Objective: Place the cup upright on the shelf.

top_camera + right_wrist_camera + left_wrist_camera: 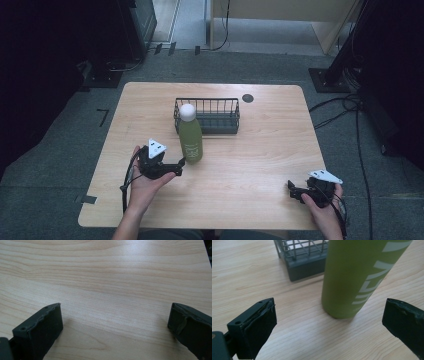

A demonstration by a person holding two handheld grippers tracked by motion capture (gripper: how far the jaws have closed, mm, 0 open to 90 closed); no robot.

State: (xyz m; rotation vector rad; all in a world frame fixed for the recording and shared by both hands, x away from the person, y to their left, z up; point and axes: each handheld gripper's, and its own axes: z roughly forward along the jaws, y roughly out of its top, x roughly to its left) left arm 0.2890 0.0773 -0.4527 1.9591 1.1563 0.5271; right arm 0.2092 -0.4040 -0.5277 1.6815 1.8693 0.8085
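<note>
Left tongs [329, 322] gaping just short of the green bottle [354, 277] (upright, beside the basket [206, 116]): I'd grip mid-body, squarely. Right tongs [115, 322] gape, idle, over bare tabletop [112, 277].

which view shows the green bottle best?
High view: the whole green bottle stands upright with its white cap, in front of the wire basket. The left gripper view has just its lower body and lettering, close up. The right gripper view looks at bare table.
</note>
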